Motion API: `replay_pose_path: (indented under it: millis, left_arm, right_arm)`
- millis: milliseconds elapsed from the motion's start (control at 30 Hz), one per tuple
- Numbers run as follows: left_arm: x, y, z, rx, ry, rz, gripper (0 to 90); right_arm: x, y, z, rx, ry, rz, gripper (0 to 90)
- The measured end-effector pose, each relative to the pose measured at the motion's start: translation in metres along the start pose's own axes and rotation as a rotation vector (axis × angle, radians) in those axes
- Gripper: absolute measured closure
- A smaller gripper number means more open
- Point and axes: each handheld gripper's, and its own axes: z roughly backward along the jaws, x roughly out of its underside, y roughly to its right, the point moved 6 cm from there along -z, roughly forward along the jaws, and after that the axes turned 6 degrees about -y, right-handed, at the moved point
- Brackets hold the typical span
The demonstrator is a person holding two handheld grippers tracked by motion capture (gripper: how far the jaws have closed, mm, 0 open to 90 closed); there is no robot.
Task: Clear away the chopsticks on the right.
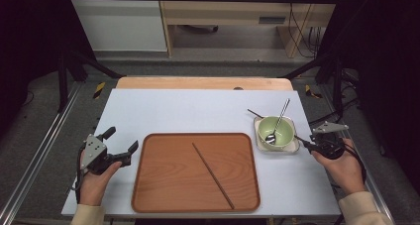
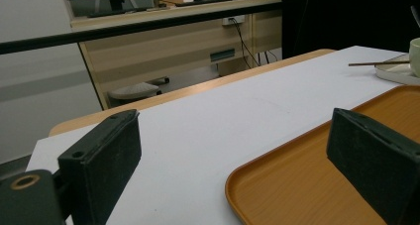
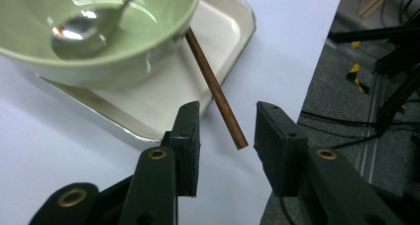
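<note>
A brown chopstick lies slantwise on the orange-brown tray. A second chopstick rests across the white dish, running under the green bowl, which holds a metal spoon. My right gripper stands open at the dish's right side. The chopstick's near end pokes between its jaws with a gap on each side. In the high view the right gripper sits just right of the bowl. My left gripper is open by the tray's left edge, with nothing between its fingers.
The white tabletop ends close behind my right hand, with floor and cables beyond its right edge. Black frame rails flank the table. In the left gripper view the tray's rim curves between the jaws.
</note>
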Motion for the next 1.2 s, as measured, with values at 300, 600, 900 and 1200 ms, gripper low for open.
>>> replay_pose_path:
  millis: [300,600,900,1200]
  left_arm:
    - [0.003,0.002,-0.003,0.005,-0.014,-0.011,6.5]
    - [0.004,0.002,-0.003,0.009,-0.020,-0.012,6.8]
    - [0.004,0.002,-0.003,0.009,-0.019,-0.012,6.9]
    - [0.004,0.001,-0.003,0.008,-0.020,-0.012,6.9]
  right_arm:
    - [0.007,0.009,-0.023,-0.016,-0.059,0.034,65.4]
    - [0.002,0.010,-0.031,-0.030,-0.069,0.073,67.3]
    - [0.003,0.009,-0.038,-0.043,-0.091,0.107,71.8]
    - [0.005,0.008,-0.036,-0.057,-0.081,0.106,84.2]
